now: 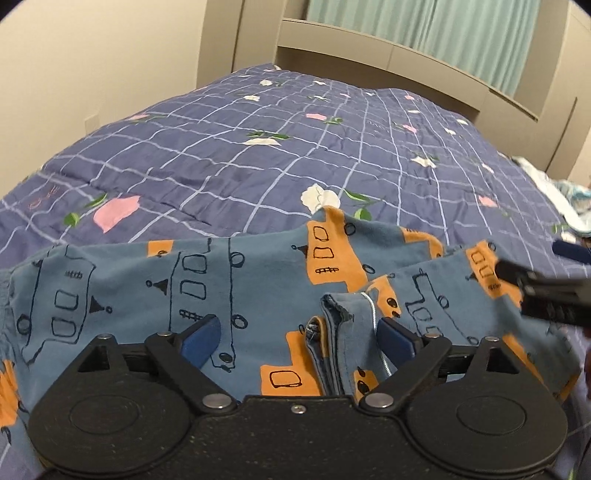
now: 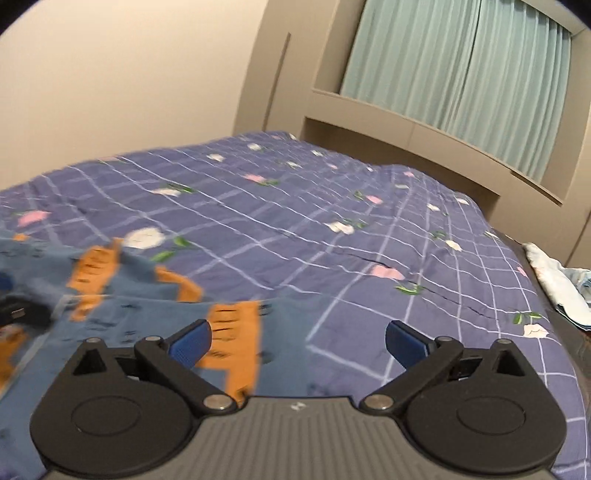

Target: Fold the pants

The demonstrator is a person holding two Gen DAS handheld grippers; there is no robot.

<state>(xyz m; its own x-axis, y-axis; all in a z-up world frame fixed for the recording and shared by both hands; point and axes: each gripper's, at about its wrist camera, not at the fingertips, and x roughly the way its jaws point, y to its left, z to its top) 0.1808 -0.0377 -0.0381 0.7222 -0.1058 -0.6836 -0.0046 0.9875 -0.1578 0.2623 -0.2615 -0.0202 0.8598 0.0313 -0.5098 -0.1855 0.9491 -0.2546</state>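
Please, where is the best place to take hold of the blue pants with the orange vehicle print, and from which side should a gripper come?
Probably the raised seamed edge of the blue cotton pants with orange vehicle print, approached from the near side. It stands up off the purple checked quilt, so a finger can slip beneath; elsewhere the cloth lies flat.

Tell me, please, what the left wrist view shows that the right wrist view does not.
Only the left wrist view shows the pants' hem seams sharply, under the open left gripper. Only the right wrist view shows the open right gripper over the pants' edge and bare bedspread. Both show the pants, the headboard, the curtain and light clothes.
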